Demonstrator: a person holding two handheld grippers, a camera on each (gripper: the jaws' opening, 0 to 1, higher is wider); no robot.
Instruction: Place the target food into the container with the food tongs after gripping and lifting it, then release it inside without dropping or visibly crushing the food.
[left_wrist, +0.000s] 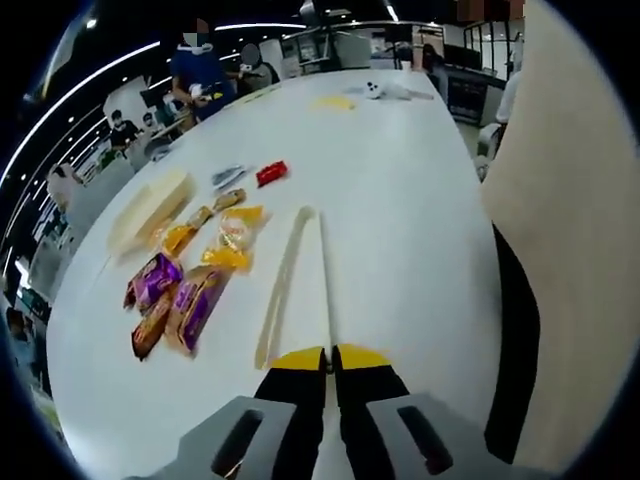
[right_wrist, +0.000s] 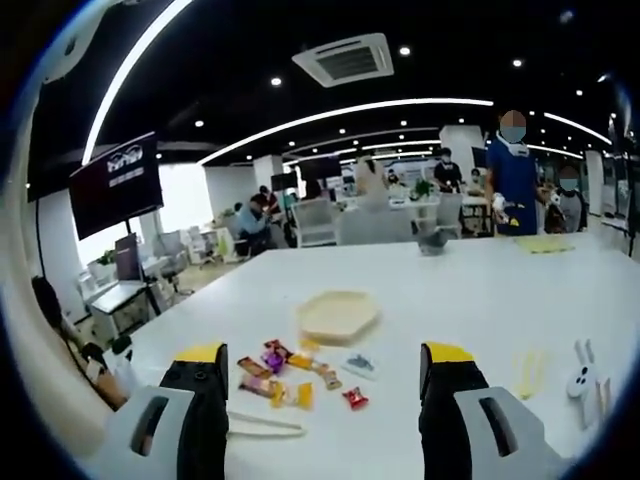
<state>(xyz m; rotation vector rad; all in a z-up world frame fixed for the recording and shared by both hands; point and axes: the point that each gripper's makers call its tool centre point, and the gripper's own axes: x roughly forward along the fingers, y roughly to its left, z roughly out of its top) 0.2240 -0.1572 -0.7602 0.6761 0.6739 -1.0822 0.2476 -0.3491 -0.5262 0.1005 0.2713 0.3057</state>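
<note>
Yellow-tipped and pressed together, the jaws of my left gripper (left_wrist: 330, 358) sit at the near end of the food tongs (left_wrist: 298, 285); the pinch seems to fall on the tongs' handle end, though the contact itself is hard to make out. The tongs are cream plastic and lie flat on the white table (left_wrist: 420, 230), their long axis running straight away from me along the line of the jaws, the two arms meeting at the far tip. Just to the left of the tongs lies the cluster of wrapped snacks (left_wrist: 190, 285), purple and orange packets nearest, a small red packet (left_wrist: 271, 173) further off. Beyond them, further left and away, rests the shallow cream container (left_wrist: 150, 208). My right gripper (right_wrist: 325, 375) hangs well back from all this with its jaws spread wide and nothing between them, so the left is clearly the nearer hand.
</note>
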